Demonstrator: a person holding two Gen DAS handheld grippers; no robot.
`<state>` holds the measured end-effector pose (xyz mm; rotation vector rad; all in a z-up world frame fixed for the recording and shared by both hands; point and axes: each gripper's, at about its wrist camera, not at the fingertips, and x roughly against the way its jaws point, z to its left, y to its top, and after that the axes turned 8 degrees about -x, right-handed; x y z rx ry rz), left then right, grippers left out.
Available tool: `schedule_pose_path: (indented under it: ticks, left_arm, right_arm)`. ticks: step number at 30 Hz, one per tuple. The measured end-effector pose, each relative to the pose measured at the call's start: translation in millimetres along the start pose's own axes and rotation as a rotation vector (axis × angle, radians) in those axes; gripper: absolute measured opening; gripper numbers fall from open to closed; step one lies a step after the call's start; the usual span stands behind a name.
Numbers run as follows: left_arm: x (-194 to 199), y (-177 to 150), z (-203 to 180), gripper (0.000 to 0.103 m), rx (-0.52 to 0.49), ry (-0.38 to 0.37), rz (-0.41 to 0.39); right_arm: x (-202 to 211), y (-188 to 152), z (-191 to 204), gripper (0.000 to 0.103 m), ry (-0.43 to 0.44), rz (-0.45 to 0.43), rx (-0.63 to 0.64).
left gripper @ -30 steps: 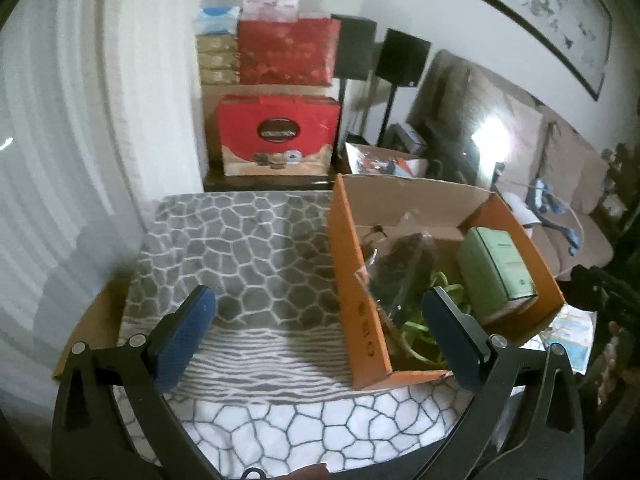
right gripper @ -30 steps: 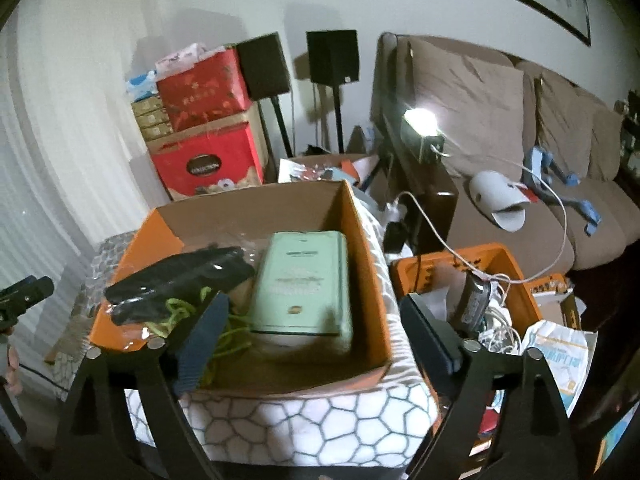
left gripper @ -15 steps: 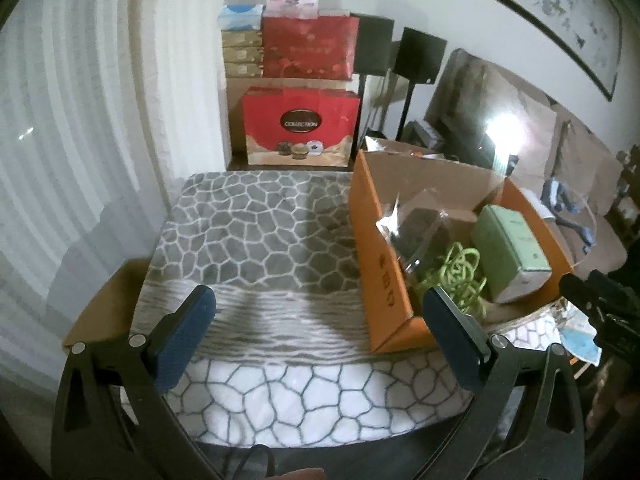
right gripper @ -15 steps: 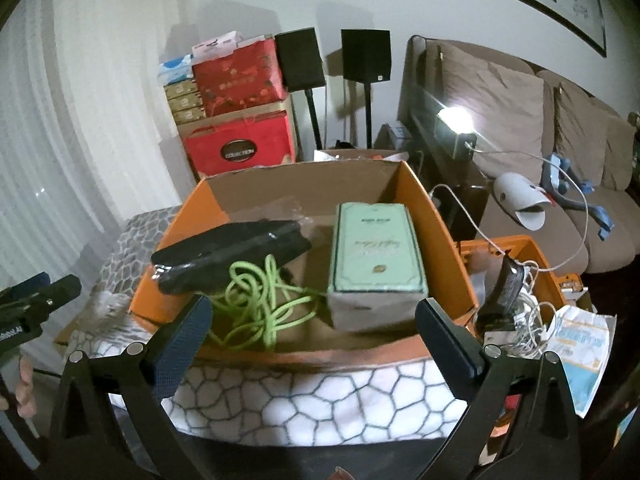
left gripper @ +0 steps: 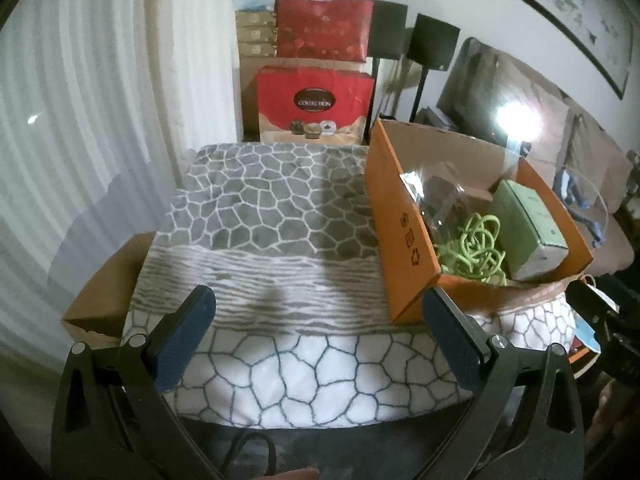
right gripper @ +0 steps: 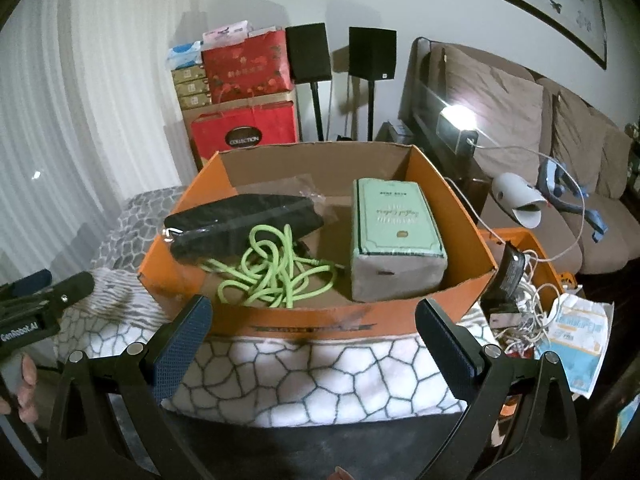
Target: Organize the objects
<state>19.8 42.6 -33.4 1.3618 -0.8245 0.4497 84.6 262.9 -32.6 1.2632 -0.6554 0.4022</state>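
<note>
An orange cardboard box [right gripper: 308, 322] [left gripper: 400, 216] stands on a table under a grey-and-white patterned cloth [left gripper: 264, 216]. Inside lie a black pouch in clear wrap [right gripper: 244, 220], a tangled green cord [right gripper: 276, 270] [left gripper: 474, 248] and a pale green box [right gripper: 394, 236] [left gripper: 530, 230]. My right gripper [right gripper: 312, 330] is open, held back from the box's near wall with nothing between its fingers. My left gripper [left gripper: 318, 324] is open and empty over the cloth, left of the box; it also shows at the left edge of the right wrist view [right gripper: 32, 304], with a hand below.
Red gift boxes [left gripper: 316, 106] are stacked against the far wall beside two black speakers on stands [right gripper: 340, 56]. A sofa [right gripper: 560, 152] runs along the right. A smaller orange bin with cables [right gripper: 524, 276] sits right of the table. A cardboard box [left gripper: 108, 292] stands at the table's left.
Both grippers have drawn back from the box, so it looks smaller and more near cloth shows. The right gripper's jaws have spread a little wider. The box's contents have not moved.
</note>
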Motion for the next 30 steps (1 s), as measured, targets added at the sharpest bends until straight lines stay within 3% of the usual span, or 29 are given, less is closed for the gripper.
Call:
schedule_pose_path:
  ticks: [30]
  left_arm:
    - [2.5,-5.8,-10.8,0.103,-0.019,0.019,-0.006]
  right_arm:
    - [-0.4,-6.8,3.2,0.102,-0.016,0.004,0.019]
